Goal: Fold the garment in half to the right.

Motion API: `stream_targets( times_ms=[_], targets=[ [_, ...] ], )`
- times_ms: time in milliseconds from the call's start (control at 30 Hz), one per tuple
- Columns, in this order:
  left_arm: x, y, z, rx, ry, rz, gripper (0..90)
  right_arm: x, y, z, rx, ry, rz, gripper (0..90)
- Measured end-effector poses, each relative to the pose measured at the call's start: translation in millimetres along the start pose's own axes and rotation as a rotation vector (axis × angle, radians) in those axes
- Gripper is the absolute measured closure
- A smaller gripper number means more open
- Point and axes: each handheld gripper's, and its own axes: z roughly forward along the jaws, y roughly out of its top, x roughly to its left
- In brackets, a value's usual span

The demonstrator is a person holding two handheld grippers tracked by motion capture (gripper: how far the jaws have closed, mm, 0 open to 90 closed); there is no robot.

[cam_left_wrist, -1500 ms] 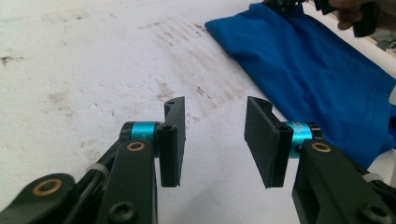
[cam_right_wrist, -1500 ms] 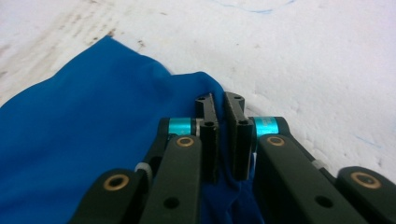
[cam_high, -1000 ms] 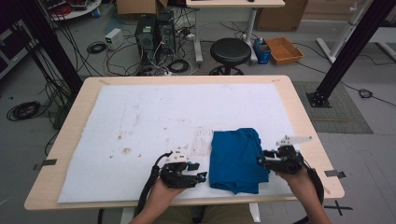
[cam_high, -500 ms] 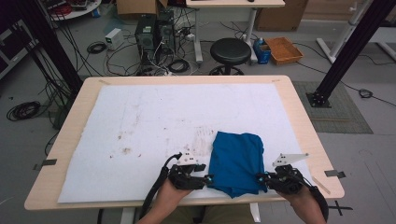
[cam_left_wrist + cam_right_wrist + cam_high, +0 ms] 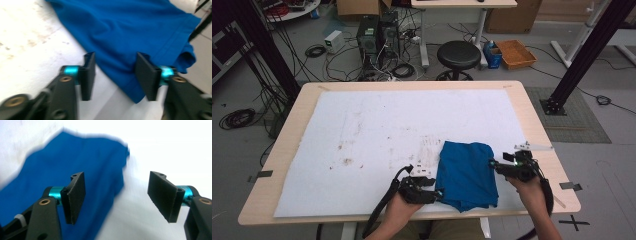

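Since a moment ago, the folded blue cloth (image 5: 468, 175) lies flatter near the table's (image 5: 287, 145) front edge on the white mat (image 5: 377, 125), and the right gripper (image 5: 497, 165) has drawn back from it. Its jaws have just been opening and stand wide, empty, at the cloth's right edge. The left gripper (image 5: 438, 192) sits at the cloth's front left corner, jaws having just closed a little, half open astride the hem without pressing it.
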Motion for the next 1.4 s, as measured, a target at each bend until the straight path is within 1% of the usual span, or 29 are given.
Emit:
stream_targets(
  times_ms=[33, 67, 100, 133, 167, 200, 233, 267, 300, 333, 367, 433, 500, 600, 667, 700, 800, 867, 900, 933, 967, 1000, 1033, 1067, 1133, 1167, 1233, 1300, 1400],
  targets=[
    [-0.5, -0.1, -0.3, 0.002, 0.014, 0.007, 59.0, -0.4, 5.4, 10.9, 0.015, 0.010, 0.012, 26.2],
    [-0.7, -0.6, -0.7, 0.003, 0.029, 0.015, 64.0, -0.1, 9.4, 21.9, 0.048, 0.028, 0.009, 26.4],
    [-0.7, -1.4, -0.9, 0.000, 0.041, 0.020, 68.7, 1.5, 11.9, 32.0, 0.086, 0.017, 0.004, 30.2],
    [-0.2, -2.4, -1.3, -0.002, 0.056, 0.036, 74.8, 3.5, 12.9, 40.1, 0.119, 0.007, -0.018, 32.0],
    [0.5, -3.4, -1.5, -0.007, 0.070, 0.043, 81.3, 8.3, 13.7, 41.6, 0.123, -0.022, -0.061, 37.8],
    [2.1, -4.2, -1.8, -0.012, 0.061, 0.036, 86.5, 13.1, 14.1, 41.5, 0.140, -0.058, -0.114, 56.9],
    [2.4, -4.9, -2.0, -0.016, 0.053, 0.028, 88.3, 14.3, 13.2, 40.7, 0.136, 0.033, -0.139, 78.6],
    [1.6, -5.7, -2.3, -0.017, 0.056, 0.037, 89.4, 19.1, 10.6, 40.9, 0.125, 0.034, -0.162, 79.2],
    [1.1, -6.1, -2.5, -0.018, 0.057, 0.037, 89.5, 24.2, 10.1, 41.0, 0.124, 0.007, -0.189, 80.8],
    [1.0, -6.5, -3.1, -0.015, 0.053, 0.035, 89.6, 24.1, 10.7, 41.0, 0.128, 0.008, -0.181, 81.6],
    [0.4, -7.0, -3.3, -0.019, 0.051, 0.025, 89.6, 20.4, 12.1, 41.0, 0.136, 0.029, -0.142, 82.4],
    [1.3, -7.8, -4.3, -0.024, 0.031, 0.007, 89.6, 16.3, 13.2, 41.0, 0.137, 0.051, -0.106, 82.8],
    [2.9, -8.9, -6.7, -0.070, 0.007, -0.050, 89.0, 17.6, 11.6, 40.7, 0.122, 0.043, -0.128, 82.8],
    [8.2, -5.5, -8.3, -0.096, -0.037, -0.121, 63.4, 18.0, 11.0, 40.6, 0.115, 0.041, -0.142, 82.7],
    [7.8, -5.4, -3.8, -0.064, -0.032, -0.131, 51.9, 17.9, 11.3, 40.6, 0.118, 0.044, -0.150, 82.6],
    [6.1, -5.9, -1.5, -0.061, -0.027, -0.125, 49.4, 18.1, 11.3, 40.4, 0.117, 0.042, -0.154, 82.6],
    [-3.2, -5.7, 1.3, -0.064, 0.031, -0.072, 47.7, 18.7, 11.1, 40.6, 0.115, 0.037, -0.164, 82.5],
    [-12.8, -8.3, 2.8, -0.061, 0.110, 0.016, 50.9, 20.2, 11.3, 40.5, 0.116, 0.030, -0.179, 82.5],
    [-18.2, -9.8, 3.4, -0.061, 0.162, 0.056, 56.1, 21.4, 11.1, 40.6, 0.115, 0.023, -0.195, 82.5],
    [-20.7, -10.4, 4.0, -0.058, 0.182, 0.081, 67.3, 22.9, 10.8, 40.5, 0.114, 0.013, -0.212, 82.5],
    [-23.1, -10.3, 4.7, -0.055, 0.189, 0.104, 73.1, 23.6, 10.8, 40.2, 0.117, 0.010, -0.215, 82.5],
    [-24.4, -9.7, 5.2, -0.047, 0.172, 0.111, 80.0, 23.6, 10.8, 40.4, 0.114, 0.009, -0.219, 82.5],
    [-25.7, -9.1, 5.7, -0.040, 0.170, 0.116, 87.5, 23.9, 11.0, 40.3, 0.115, 0.008, -0.221, 82.6],
    [-26.3, -8.6, 6.0, -0.039, 0.172, 0.114, 88.5, 24.2, 11.2, 40.1, 0.117, 0.006, -0.227, 82.7],
    [-22.3, -8.8, 4.9, -0.044, 0.132, 0.066, 88.8, 24.7, 12.0, 39.4, 0.103, 0.003, -0.241, 82.9],
    [-21.0, -9.2, 4.9, -0.052, 0.114, 0.043, 88.9, 23.7, 12.8, 38.6, 0.095, 0.007, -0.230, 83.0],
    [-22.0, -9.7, 5.5, -0.056, 0.099, 0.030, 89.1, 19.6, 16.0, 37.4, 0.066, 0.010, -0.214, 83.1],
    [-23.9, -9.1, 7.1, -0.060, 0.079, 0.020, 89.2, 15.3, 20.2, 38.1, 0.055, 0.024, -0.188, 83.1],
    [-23.7, -7.5, 9.0, -0.078, 0.064, -0.014, 89.2, 12.2, 28.6, 42.8, 0.045, 0.013, -0.200, 83.1]
  ],
)
